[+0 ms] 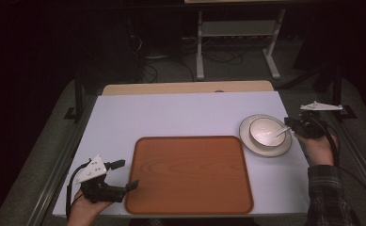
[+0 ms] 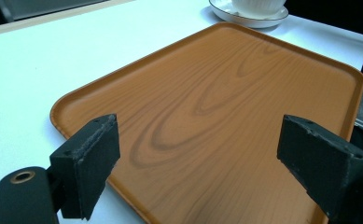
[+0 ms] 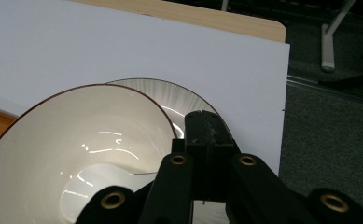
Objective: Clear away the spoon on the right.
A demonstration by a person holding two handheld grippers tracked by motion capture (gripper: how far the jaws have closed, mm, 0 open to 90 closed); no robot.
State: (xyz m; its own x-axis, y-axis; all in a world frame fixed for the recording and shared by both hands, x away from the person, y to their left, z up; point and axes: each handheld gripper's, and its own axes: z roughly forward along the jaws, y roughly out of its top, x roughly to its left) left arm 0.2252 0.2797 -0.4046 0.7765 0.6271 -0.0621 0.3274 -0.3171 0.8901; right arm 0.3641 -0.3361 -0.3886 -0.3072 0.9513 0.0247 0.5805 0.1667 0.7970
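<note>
A white bowl (image 1: 264,130) sits on a white plate (image 1: 247,136) with a thin dark rim, at the right of the table. A white spoon (image 1: 276,133) lies in the bowl with its handle pointing right. My right gripper (image 1: 290,126) is at the bowl's right rim, shut on the spoon's handle. In the right gripper view the bowl (image 3: 76,140) lies just below the closed right gripper (image 3: 205,128) and the plate (image 3: 179,100) shows behind it. My left gripper (image 1: 126,174) is open at the near left corner of a brown wood-grain tray (image 1: 190,174). The tray (image 2: 226,102) spreads out beyond the left gripper (image 2: 198,140).
A white sheet (image 1: 171,113) covers the table, with bare wood (image 1: 185,87) along its far edge. The table's right edge runs just past the plate. Dark floor and a white metal frame (image 1: 237,33) lie behind the table.
</note>
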